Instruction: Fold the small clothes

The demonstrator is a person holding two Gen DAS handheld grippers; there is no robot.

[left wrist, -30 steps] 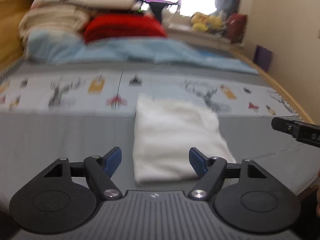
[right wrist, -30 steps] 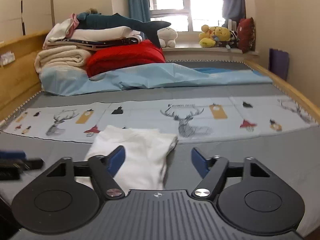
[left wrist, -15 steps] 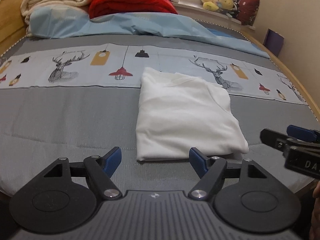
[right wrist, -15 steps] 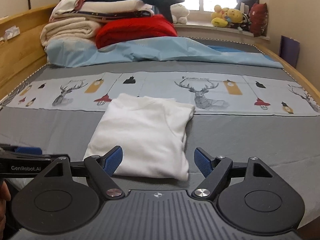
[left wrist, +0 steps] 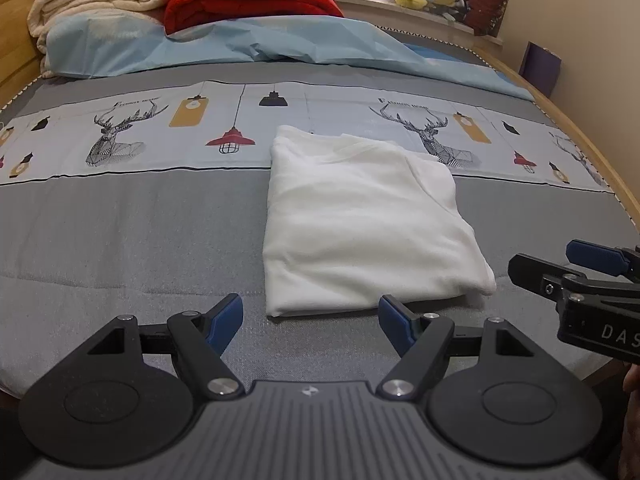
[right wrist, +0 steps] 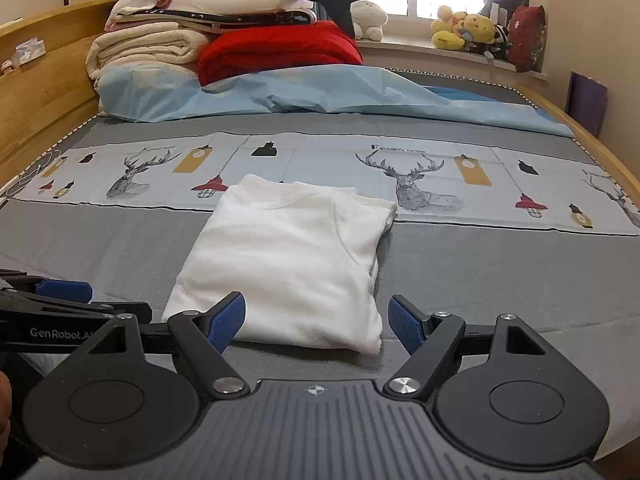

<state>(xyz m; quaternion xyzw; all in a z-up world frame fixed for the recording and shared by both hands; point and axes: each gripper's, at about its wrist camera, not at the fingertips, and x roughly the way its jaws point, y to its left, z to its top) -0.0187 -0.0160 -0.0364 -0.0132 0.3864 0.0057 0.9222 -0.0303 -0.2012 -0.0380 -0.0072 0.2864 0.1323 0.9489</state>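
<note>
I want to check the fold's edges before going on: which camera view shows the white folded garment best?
The left wrist view: the white folded garment lies whole beyond the open left gripper. In the right wrist view the right gripper, also open, has its left finger covering part of the garment's near edge.

- The left gripper (left wrist: 310,318) sits lower and closer to the folded white garment (left wrist: 364,224) than 1 second ago — the near hem now lies just ahead of its fingertips.
- The right gripper (right wrist: 318,322) has swung in beside it — the garment fills more of its view.
</note>
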